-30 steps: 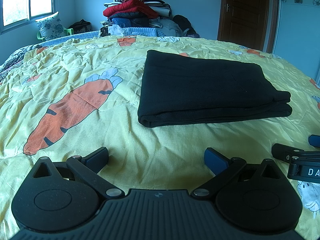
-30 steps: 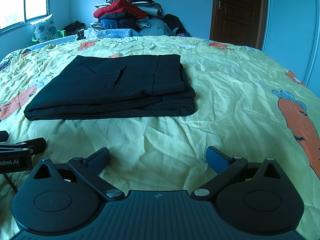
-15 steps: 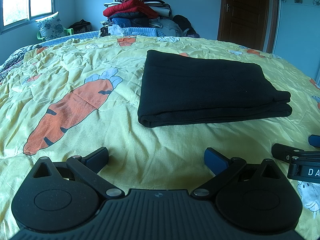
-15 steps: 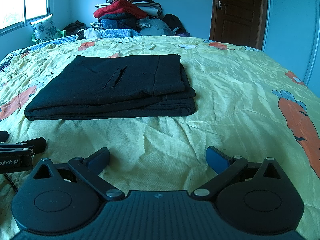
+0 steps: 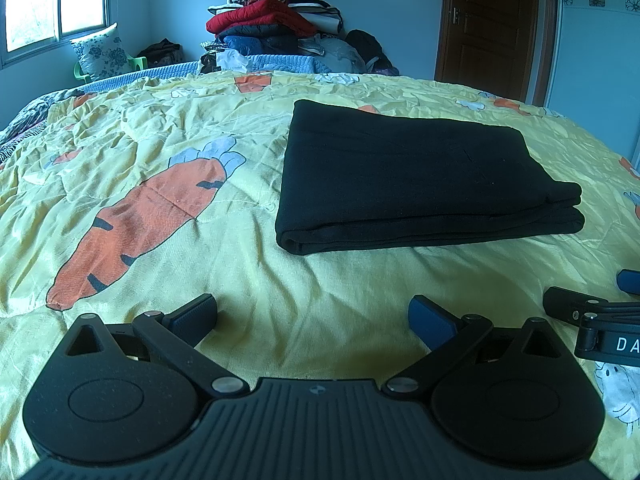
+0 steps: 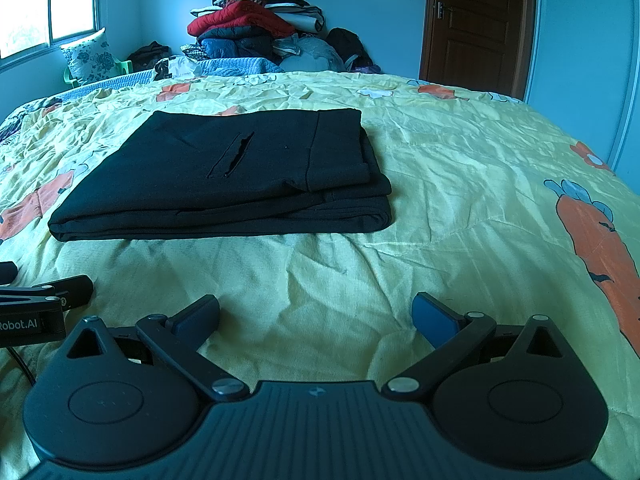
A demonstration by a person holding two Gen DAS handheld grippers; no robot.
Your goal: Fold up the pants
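Black fabric tells you the story: the pants [image 5: 416, 184] lie as one squared, layered stack in the middle of the yellow carrot-print bedspread [image 5: 304, 304], exactly where they lay a second ago. Nothing has moved in that second, neither cloth nor tools, so I judge your folding finished and no further crease needed. Your left gripper [image 5: 313, 314] rests low on the spread, well short of the stack, fingers spread wide and empty. Your right gripper [image 6: 316, 314] sits the same way, fingers apart, holding nothing. Count: one pair of pants, two grippers, one heap of clothes [image 6: 256, 28] by the far wall.
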